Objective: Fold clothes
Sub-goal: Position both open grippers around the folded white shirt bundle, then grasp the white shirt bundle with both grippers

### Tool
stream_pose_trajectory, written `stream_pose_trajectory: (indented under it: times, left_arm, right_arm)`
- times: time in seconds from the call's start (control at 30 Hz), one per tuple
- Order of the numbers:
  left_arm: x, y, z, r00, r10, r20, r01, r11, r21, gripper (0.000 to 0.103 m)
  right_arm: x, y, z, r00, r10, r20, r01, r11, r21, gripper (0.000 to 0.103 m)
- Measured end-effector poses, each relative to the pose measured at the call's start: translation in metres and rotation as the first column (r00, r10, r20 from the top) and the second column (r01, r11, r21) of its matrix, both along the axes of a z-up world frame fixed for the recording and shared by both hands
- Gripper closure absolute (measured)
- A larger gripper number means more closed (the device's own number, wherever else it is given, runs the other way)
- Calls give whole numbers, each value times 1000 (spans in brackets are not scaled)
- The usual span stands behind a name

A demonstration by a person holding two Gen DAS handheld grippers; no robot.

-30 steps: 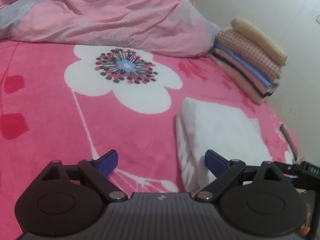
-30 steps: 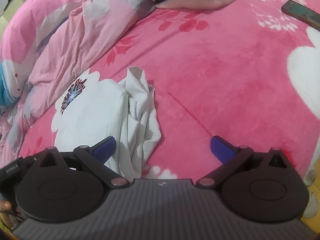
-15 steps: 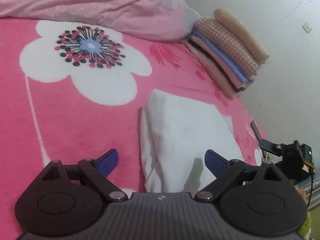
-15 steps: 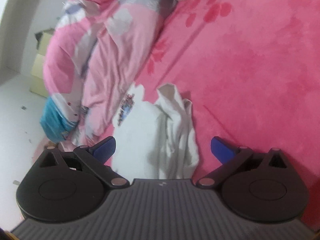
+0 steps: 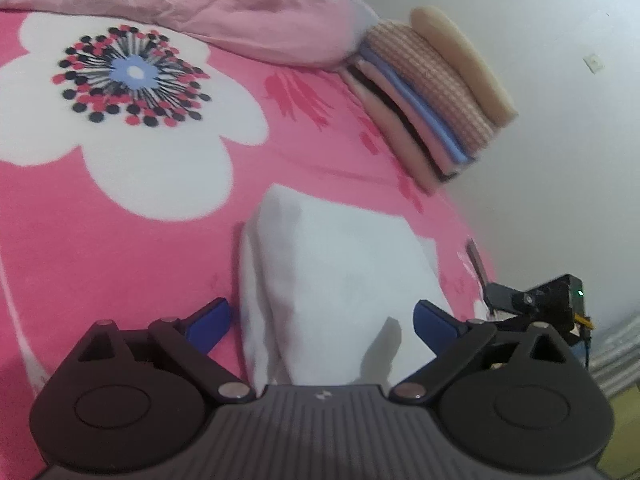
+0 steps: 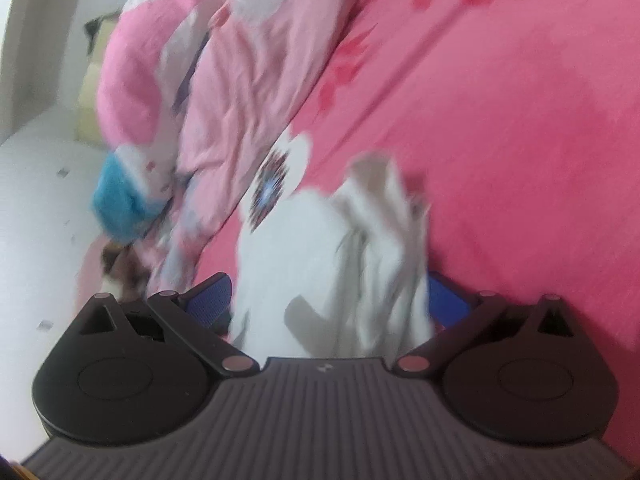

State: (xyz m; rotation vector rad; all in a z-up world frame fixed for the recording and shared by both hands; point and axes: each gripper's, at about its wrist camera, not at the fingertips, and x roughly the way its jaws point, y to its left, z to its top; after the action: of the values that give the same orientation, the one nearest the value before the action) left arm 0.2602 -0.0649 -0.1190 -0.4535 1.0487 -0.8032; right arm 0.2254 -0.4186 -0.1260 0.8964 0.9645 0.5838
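Left gripper (image 5: 322, 320) low over bed, 2 blue fingers (image 5: 208, 322) spread wide either side of white garment's (image 5: 340, 276) near end, gripping nothing. Right gripper (image 6: 330, 304) likewise wide apart, straddling bunched edge of same garment (image 6: 320, 248); view blurred, contact unclear. Garment part-folded, lying flat on pink flowered blanket (image 5: 140, 184). Beyond garment, toward wall: stack of folded clothes (image 5: 432, 96). Beside stack, behind garment: rumpled pink quilt (image 5: 208, 4).

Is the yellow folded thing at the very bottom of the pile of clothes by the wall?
No, the yellow folded piece lies on top of the stack of folded clothes, above the checked one.
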Motion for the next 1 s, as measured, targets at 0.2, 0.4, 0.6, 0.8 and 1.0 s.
stream_pose_trajectory:
  times: [0.2, 0.4, 0.6, 0.8, 1.0]
  left_arm:
    - [6, -11, -2, 1000, 31, 4, -31, 1000, 7, 26]
    - [7, -16, 1, 999, 50, 19, -50, 998, 47, 47]
    - [4, -18, 9, 997, 66, 44, -69, 995, 69, 69]
    - [-4, -22, 30, 995, 54, 89, -60, 996, 65, 76]
    - [-12, -25, 60, 993, 41, 114, -44, 999, 18, 77]
  right_arm:
    - [10, 19, -1, 997, 75, 36, -75, 997, -7, 0]
    - [17, 36, 10, 992, 120, 45, -116, 990, -81, 33]
    - [14, 43, 10, 993, 105, 45, -97, 984, -151, 68]
    - [3, 45, 30, 992, 85, 93, -67, 981, -181, 84]
    - [-10, 37, 59, 989, 55, 137, -31, 985, -169, 85]
